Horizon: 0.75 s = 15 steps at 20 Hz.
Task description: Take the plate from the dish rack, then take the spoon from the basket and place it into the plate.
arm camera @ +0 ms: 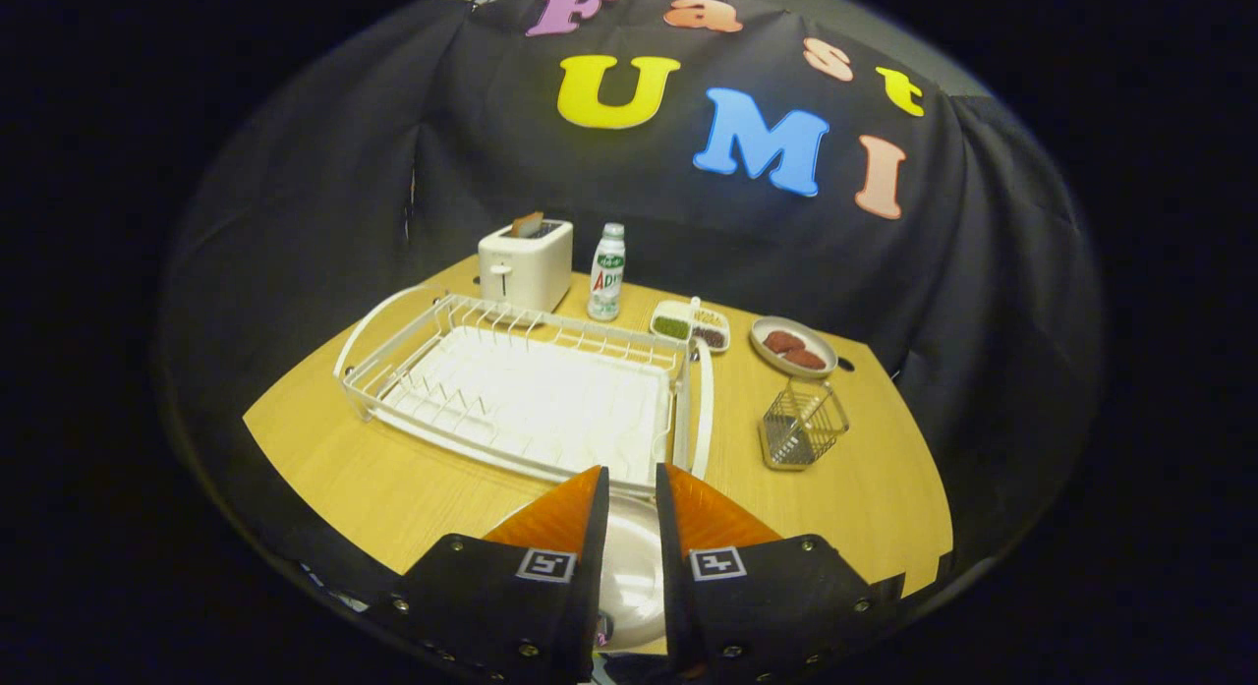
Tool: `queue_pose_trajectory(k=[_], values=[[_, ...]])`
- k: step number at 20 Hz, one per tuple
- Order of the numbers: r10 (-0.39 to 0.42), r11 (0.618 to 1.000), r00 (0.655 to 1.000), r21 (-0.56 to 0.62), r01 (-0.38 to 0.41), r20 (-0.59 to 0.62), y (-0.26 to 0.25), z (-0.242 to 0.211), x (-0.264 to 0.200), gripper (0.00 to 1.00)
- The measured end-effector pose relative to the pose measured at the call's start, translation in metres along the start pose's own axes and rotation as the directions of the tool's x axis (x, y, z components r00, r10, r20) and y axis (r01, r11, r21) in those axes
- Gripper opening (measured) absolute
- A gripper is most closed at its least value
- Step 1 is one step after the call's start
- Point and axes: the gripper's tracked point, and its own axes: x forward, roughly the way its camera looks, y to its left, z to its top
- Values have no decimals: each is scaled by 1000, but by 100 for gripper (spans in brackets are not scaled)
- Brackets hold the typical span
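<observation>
While the gripper [632, 481] hangs over the near edge of the wooden table [845, 488], we note its two fingers stand close together with a narrow gap between them, and nothing is pinched there. The white plate [629, 567] lies flat on the table under the fingers, seen through the gap; it is out of the dish rack [521, 395]. Whether the spoon lies in the plate we cannot tell, since the fingers cover most of it.

We record the dish rack just beyond the fingertips, a white wire frame on a white tray with no dishes in its slots. To its right stands the wire basket [803, 425], slightly tilted, apart from the rack; we cannot make out any contents. Farther back we see a white toaster [525, 262], a small bottle [607, 272] beside it, a divided dish [690, 324] of condiments, and a shallow bowl [793, 347] holding brownish patties.
</observation>
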Motion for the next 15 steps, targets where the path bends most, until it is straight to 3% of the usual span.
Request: queue_pose_trajectory(k=[4,5,6,8,12,15], values=[[-43,999,983,19,40,177,-21,68,-9,28],[-59,998,975,32,53,216,-27,79,-12,51],[-65,997,965,45,56,253,-29,89,-12,64],[-70,996,949,72,50,308,-32,100,-14,100],[3,988,915,141,-65,403,-23,112,-2,96],[37,978,931,180,-109,364,-25,83,16,96]])
